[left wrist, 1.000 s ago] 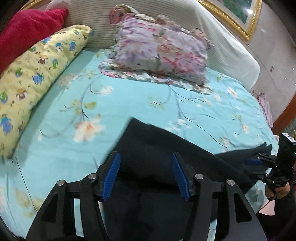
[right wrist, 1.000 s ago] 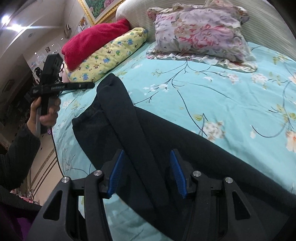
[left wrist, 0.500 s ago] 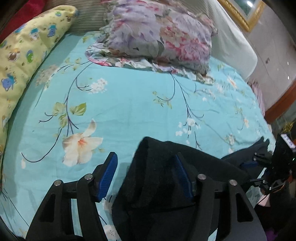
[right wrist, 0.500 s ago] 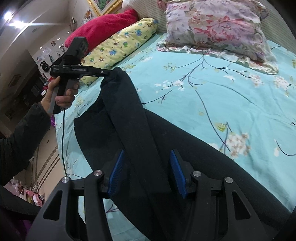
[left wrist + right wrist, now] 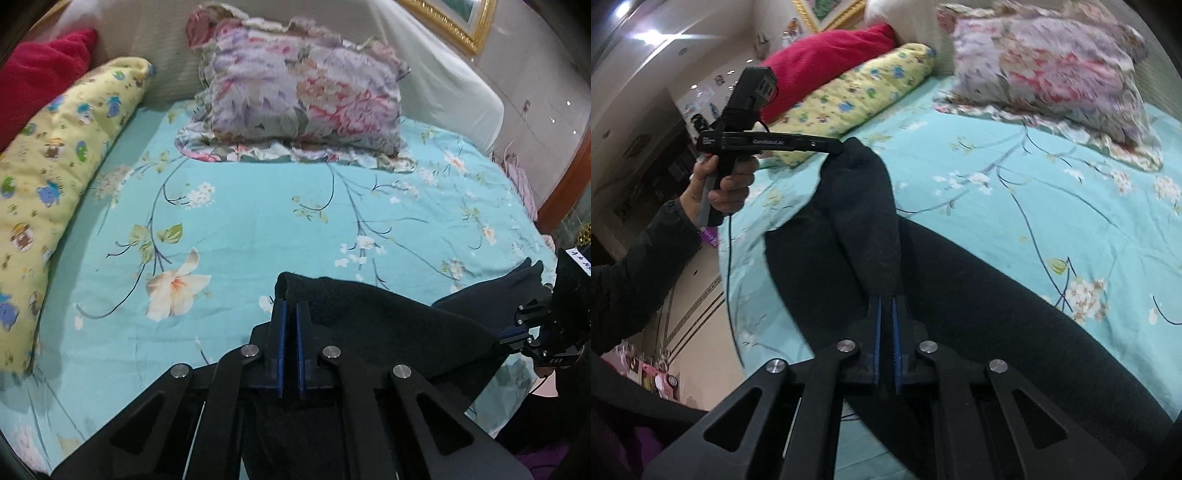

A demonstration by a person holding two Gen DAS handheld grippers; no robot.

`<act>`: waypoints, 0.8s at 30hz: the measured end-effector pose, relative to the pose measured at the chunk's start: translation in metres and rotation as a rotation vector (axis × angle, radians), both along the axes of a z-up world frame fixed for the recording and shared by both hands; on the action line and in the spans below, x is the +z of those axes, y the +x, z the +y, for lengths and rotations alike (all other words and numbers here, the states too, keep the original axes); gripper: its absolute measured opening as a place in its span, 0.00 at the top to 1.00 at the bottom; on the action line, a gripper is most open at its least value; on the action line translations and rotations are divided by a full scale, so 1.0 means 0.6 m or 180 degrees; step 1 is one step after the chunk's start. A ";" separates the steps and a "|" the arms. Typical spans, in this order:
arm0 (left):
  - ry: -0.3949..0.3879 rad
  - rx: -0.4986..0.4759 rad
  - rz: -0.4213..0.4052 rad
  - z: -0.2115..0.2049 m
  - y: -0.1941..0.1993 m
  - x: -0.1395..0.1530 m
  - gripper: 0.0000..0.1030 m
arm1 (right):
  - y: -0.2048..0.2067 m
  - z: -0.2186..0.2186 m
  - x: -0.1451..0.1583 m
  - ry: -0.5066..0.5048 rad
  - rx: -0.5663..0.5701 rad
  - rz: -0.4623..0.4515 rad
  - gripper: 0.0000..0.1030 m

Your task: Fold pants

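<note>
Black pants (image 5: pixel 384 317) lie on a turquoise floral bedsheet (image 5: pixel 258 221). My left gripper (image 5: pixel 290 306) is shut on one end of a lifted pant edge. My right gripper (image 5: pixel 886 301) is shut on the other end of that edge, which stretches as a raised black band (image 5: pixel 871 206) between the two. The rest of the pants (image 5: pixel 997 314) lies flat on the bed. The left gripper also shows in the right wrist view (image 5: pixel 839 147), held by a hand. The right gripper shows at the right edge of the left wrist view (image 5: pixel 511 334).
A floral pillow (image 5: pixel 303 96) lies at the head of the bed. A yellow patterned bolster (image 5: pixel 55 166) and a red cushion (image 5: pixel 37 77) lie along the left side. The bed edge and floor (image 5: pixel 690 295) are at the left of the right wrist view.
Both grippers have shut on the pant edge; they were open a second ago. The edge is now lifted off the bed between them.
</note>
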State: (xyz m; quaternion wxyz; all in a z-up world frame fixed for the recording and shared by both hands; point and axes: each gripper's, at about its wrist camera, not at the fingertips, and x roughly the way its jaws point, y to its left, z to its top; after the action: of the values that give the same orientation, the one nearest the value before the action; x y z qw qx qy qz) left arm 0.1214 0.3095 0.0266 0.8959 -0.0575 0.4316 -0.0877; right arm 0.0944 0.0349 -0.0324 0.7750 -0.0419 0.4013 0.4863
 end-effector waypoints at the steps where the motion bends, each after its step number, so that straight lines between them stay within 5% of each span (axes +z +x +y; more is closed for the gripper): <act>1: -0.0025 0.0011 -0.0030 0.000 -0.011 0.003 0.99 | -0.006 0.000 0.002 0.0007 0.0029 -0.0020 0.94; 12: -0.0274 0.0191 -0.0216 -0.019 -0.142 0.001 0.99 | -0.071 0.005 -0.011 -0.0099 0.0359 -0.0067 0.94; 24: -0.0782 0.0725 -0.0030 0.018 -0.228 -0.098 0.99 | -0.094 0.008 -0.043 -0.0172 0.0392 -0.0036 0.94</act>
State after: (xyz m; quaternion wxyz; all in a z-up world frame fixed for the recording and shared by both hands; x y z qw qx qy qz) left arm -0.0155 0.3203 -0.0325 0.8883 -0.2148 0.4042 -0.0379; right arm 0.0379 0.0394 -0.0581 0.7445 -0.0901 0.4065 0.5219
